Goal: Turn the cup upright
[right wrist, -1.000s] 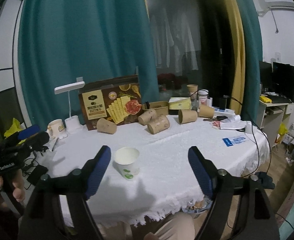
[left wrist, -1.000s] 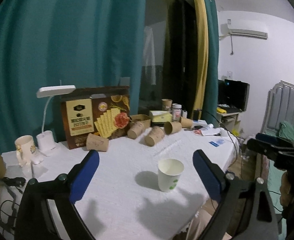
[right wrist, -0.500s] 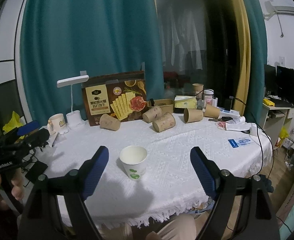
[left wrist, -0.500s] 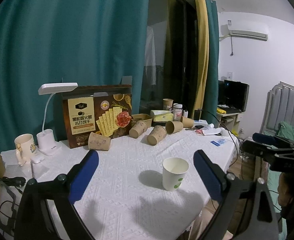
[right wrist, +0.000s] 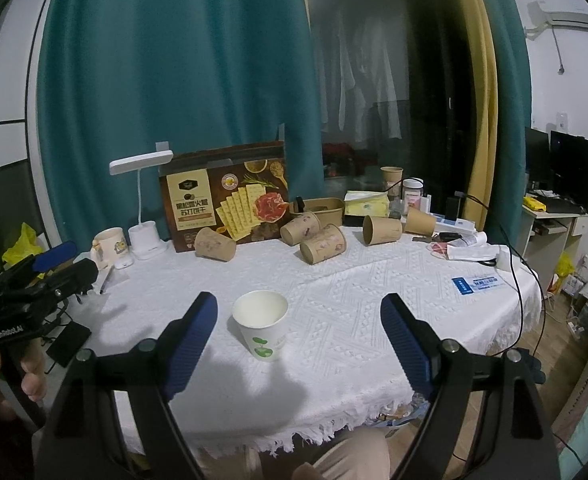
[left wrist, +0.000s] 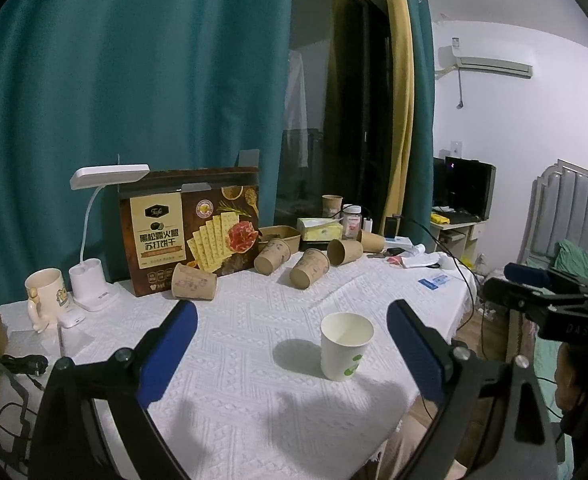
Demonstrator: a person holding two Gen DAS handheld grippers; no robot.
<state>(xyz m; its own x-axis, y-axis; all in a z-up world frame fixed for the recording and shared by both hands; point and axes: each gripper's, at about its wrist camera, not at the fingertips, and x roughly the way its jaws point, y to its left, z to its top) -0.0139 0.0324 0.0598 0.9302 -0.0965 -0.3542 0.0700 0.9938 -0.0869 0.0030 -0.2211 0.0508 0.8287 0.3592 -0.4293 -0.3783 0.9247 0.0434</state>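
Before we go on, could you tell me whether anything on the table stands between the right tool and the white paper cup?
Nothing visible does. The white paper cup already stands upright on bare tablecloth, just ahead of the open right tool. The brown cups lie on their sides further back, well clear.

Cup (left wrist: 346, 346) upright on table (left wrist: 253, 400), before toppled cups (left wrist: 309, 269).
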